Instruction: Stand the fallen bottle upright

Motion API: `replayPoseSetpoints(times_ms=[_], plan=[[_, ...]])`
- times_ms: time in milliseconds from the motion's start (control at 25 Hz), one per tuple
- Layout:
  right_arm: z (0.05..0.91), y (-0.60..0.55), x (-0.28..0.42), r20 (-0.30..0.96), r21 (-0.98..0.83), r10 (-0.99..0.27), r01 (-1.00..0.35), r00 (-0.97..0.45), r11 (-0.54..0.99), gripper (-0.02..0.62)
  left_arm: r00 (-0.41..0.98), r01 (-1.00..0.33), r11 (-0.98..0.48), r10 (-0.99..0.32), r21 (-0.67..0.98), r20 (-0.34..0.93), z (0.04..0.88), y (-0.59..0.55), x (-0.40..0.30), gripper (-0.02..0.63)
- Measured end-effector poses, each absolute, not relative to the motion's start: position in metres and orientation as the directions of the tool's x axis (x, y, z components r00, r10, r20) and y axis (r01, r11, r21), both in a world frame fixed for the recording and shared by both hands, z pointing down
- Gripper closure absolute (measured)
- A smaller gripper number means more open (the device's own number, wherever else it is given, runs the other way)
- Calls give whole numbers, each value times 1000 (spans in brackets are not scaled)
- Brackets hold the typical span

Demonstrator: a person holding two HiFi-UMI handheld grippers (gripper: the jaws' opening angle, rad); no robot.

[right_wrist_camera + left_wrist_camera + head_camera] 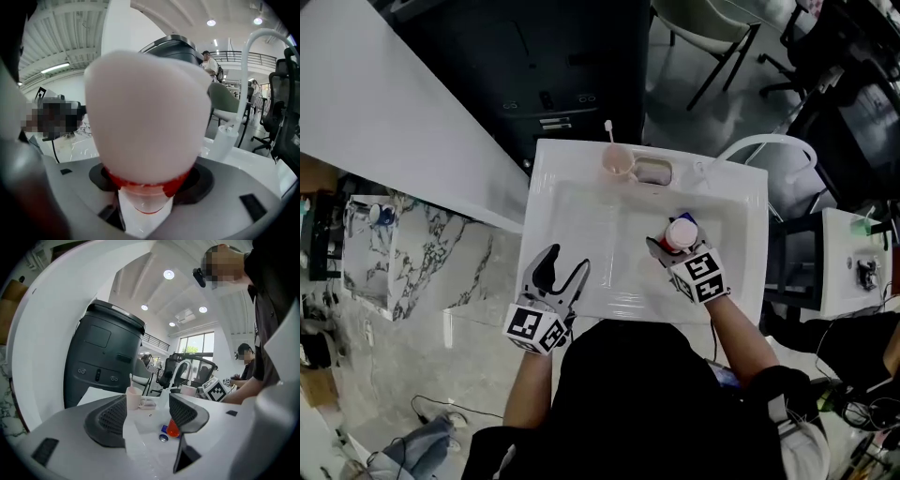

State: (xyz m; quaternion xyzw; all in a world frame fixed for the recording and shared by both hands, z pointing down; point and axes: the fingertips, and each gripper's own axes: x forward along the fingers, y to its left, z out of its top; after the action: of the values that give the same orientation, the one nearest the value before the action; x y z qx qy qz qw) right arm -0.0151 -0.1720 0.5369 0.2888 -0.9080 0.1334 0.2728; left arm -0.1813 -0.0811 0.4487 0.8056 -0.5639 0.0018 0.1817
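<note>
Right gripper (672,249): jaws clamped on red plastic bottle with white cap (681,232), over white rectangular sink basin (581,211). Left gripper (566,262): jaws spread, empty.

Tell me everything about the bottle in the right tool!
The bottle has a big, rounded, pale pinkish-white top with a red band under it; it looks like smooth plastic. It stands roughly upright, top facing up, over the white sink. The right tool grips it, jaws closed on it near the red part.
</note>
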Motion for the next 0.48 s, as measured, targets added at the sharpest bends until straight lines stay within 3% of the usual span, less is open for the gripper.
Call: replayPoseSetpoints(times_ms=[480], plan=[[476, -207, -138, 459, -66, -380, -457, -803, 887, 301, 266, -940, -209, -944, 270, 196, 441, -57, -234, 310]])
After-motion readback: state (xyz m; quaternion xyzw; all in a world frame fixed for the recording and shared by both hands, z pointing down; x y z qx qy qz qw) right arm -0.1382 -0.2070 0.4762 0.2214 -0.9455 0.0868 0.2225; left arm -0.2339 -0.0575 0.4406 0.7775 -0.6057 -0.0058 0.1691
